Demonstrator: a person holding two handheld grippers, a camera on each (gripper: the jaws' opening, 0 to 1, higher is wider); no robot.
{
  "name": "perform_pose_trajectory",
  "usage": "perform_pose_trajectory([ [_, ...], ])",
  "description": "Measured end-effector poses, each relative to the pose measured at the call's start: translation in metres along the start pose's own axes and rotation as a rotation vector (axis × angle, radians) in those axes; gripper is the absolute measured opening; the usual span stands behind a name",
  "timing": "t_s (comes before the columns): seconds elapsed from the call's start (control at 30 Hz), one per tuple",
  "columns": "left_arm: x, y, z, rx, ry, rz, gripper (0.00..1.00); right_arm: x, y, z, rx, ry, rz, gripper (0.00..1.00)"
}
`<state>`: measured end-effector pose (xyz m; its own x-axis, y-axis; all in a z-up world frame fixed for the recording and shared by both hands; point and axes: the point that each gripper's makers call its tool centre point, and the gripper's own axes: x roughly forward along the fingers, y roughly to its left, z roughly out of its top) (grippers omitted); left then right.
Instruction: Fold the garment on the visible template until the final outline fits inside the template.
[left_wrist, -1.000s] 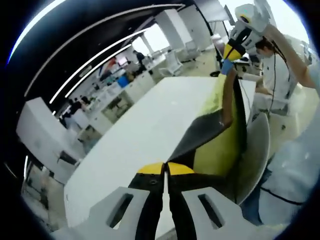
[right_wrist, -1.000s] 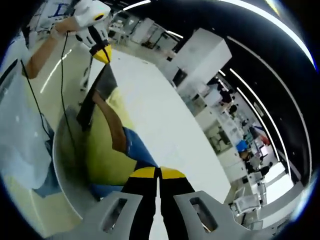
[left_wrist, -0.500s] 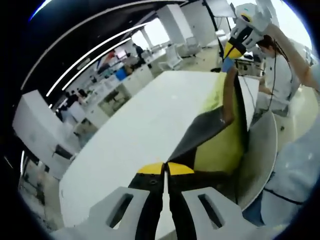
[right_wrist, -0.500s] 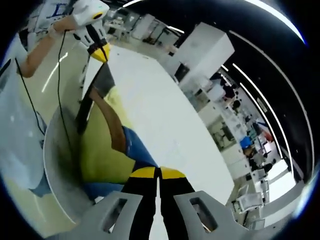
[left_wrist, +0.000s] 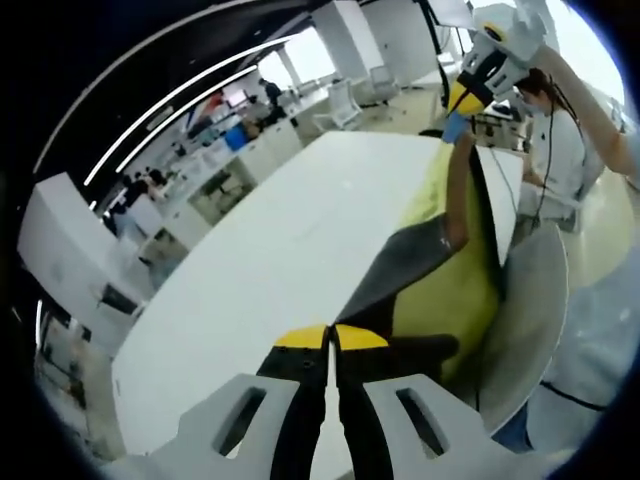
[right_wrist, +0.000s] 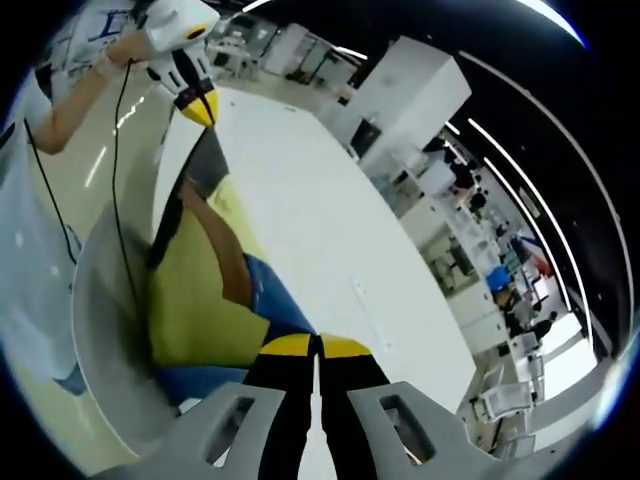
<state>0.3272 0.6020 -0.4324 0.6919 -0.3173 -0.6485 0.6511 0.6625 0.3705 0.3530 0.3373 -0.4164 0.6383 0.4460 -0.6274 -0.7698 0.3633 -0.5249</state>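
White and long, the table top (left_wrist: 270, 260) ran away from both grippers through an open office of desks and strip lights, and the yellow, dark grey, brown and blue garment (left_wrist: 440, 270) hung stretched above its near edge rather than lying on it. The left gripper (left_wrist: 331, 338) had its yellow-tipped jaws pressed together on a dark grey corner of the cloth; the right gripper (right_wrist: 316, 346) was likewise clamped, on a blue corner, and in the left gripper view it showed high up at the far end of the fabric (left_wrist: 468, 92). A pale, curved sheet (left_wrist: 525, 320), probably the folding template, lay below the hanging cloth at the table's edge. The main risk looked to be a corner slipping out of a thin pinch while the cloth was in the air, which would let it drop crumpled or slide off the table edge toward the floor (right_wrist: 60, 170). Uneven tension between the two hands could also lay it down skewed, so its outline would overrun the template. A black cable (right_wrist: 120, 200) trailing from the left gripper hung near the fabric and might snag it. People (left_wrist: 150, 190) sat far off among the desks, well apart from the work.
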Motion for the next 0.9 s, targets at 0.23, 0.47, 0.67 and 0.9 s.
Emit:
perform_pose_trajectory([
  [0.23,0.025,0.016,-0.006,-0.014,0.015,-0.008,0.00,0.022,-0.010,-0.003,0.010,0.013,0.008,0.01],
  [0.47,0.046,0.028,-0.010,-0.022,0.033,-0.016,0.00,0.045,-0.020,-0.005,0.029,0.015,0.012,0.01],
  [0.67,0.067,0.039,-0.017,-0.025,0.054,-0.008,0.00,0.066,-0.027,-0.010,0.041,0.022,0.017,0.01],
  [0.9,0.088,0.052,-0.020,-0.014,0.071,0.014,0.00,0.093,-0.029,-0.022,0.038,0.052,0.031,0.01],
])
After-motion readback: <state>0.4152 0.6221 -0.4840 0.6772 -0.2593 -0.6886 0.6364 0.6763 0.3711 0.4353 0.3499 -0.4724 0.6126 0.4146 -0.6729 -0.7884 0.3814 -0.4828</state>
